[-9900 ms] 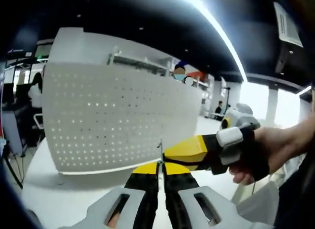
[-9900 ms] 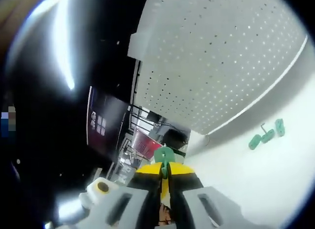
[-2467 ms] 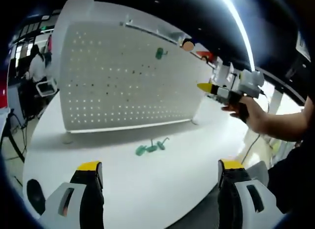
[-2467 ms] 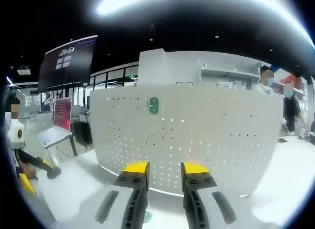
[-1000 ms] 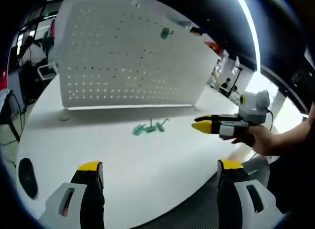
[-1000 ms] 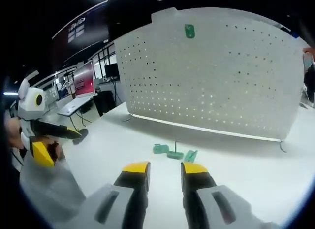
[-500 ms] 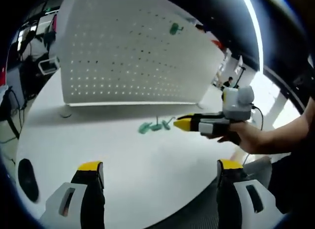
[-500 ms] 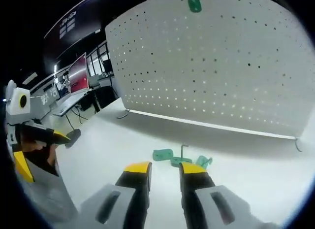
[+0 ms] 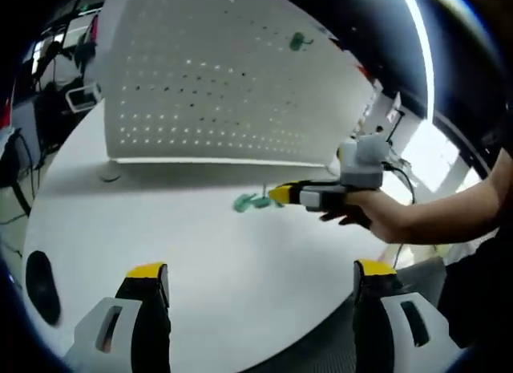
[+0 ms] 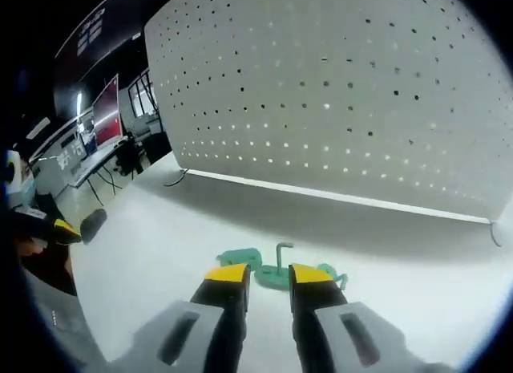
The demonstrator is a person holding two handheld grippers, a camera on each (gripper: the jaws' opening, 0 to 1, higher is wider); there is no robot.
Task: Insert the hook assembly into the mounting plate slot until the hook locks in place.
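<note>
Pegboard (image 10: 361, 92) behind green hooks (image 10: 272, 269) on table (image 10: 160, 245)

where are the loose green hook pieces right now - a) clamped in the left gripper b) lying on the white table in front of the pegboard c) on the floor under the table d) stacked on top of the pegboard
b: the loose green hook pieces lie on the white table in front of the pegboard, just beyond the tips of the right gripper, whose jaws stand a little apart.
</note>
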